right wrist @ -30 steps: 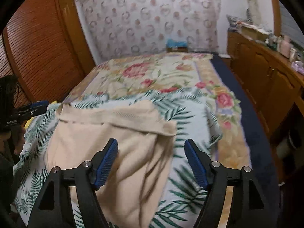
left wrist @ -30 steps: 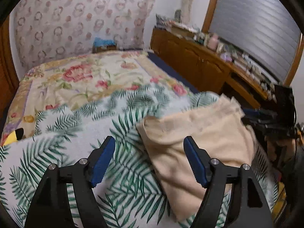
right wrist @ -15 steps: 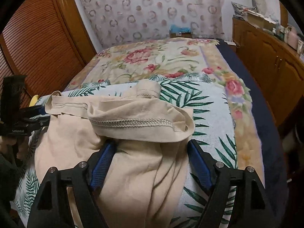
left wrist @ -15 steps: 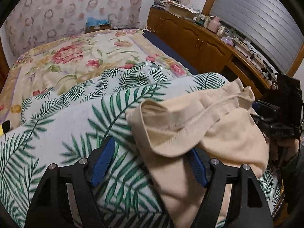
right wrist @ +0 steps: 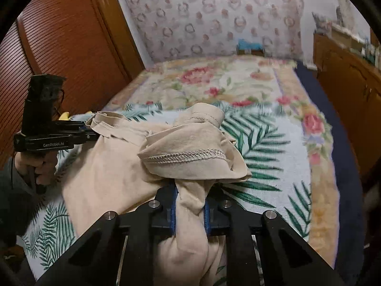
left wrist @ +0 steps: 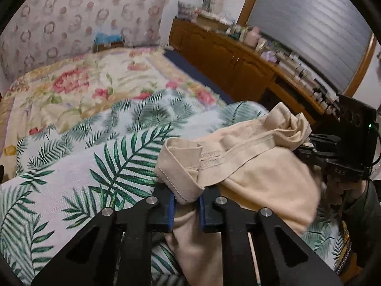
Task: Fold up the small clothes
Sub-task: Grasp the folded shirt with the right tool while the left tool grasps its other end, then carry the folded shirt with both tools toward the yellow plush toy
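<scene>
both claws (left wrist: 187,201) pinch beige garment (right wrist: 114,166)

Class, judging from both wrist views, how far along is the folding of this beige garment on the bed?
Early. Done: both tools' jaws have just been closing on the beige garment, the left tool pinching one hemmed corner, the right tool another bunch of it. In hand: the cloth gathered and rumpled over the palm-leaf blanket. Left: every fold; no neat crease shows yet.

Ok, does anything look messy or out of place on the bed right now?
Only the beige garment: it is bunched and rumpled, not flat, pinched at two corners by the left hand-held gripper and right hand-held gripper.
</scene>
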{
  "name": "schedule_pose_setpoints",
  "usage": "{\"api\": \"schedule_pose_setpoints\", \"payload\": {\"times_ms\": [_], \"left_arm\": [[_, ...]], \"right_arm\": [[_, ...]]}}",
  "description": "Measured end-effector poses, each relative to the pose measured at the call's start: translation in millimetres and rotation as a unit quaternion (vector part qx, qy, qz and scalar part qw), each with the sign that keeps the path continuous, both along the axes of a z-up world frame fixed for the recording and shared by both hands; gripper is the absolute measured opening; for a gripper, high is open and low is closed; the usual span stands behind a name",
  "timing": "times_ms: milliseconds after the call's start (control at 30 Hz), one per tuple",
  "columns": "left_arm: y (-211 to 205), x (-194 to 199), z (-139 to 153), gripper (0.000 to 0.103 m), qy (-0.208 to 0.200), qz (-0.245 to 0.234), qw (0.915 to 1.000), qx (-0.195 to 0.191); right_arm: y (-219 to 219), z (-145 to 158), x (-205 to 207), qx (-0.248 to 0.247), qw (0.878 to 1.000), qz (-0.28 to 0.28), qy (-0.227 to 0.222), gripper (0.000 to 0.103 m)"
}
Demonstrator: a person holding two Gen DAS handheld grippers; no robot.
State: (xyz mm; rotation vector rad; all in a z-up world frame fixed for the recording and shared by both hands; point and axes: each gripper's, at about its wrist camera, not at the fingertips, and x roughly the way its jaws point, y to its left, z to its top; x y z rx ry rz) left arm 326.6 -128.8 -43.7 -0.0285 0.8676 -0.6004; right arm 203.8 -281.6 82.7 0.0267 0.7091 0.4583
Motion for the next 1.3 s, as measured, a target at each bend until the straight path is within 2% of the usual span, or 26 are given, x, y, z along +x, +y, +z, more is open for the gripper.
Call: {"api": "schedule_pose_setpoints", "payload": {"times_ms": [133,333,500,767,967,1100,1300], "left_arm": [[12,-30,31,0.015,-0.042,0.003,0.9988,-0.025],[48,-72,72,0.015,-0.102,0.034,0.9929,-0.052],[87,-94,86,0.015,-0.128,0.063,0.9879,-0.061],[136,-114,99,0.015,-0.152,0.11,0.9797,-0.071],[166,-146,117,0.015,-0.18,0.14,0.9709,-0.074],[192,-175,131,0.015,-0.196,0.176,0.9623,-0.066],[242,-229,142,0.015,-0.212,0.249,0.9442,-0.04]], "right_arm": [[1,18,-25,0.004,0.999,-0.002,-0.048,0.016],[12,47,-60,0.004,0.993,0.01,-0.114,0.016],[37,65,-74,-0.009,0.987,0.046,-0.152,0.016],[74,87,-59,-0.034,0.98,0.093,-0.172,0.015],[101,110,-52,-0.059,0.972,0.141,-0.181,0.015],[123,130,-54,-0.068,0.96,0.186,-0.197,0.015],[166,150,-53,-0.06,0.937,0.275,-0.208,0.015]]}}
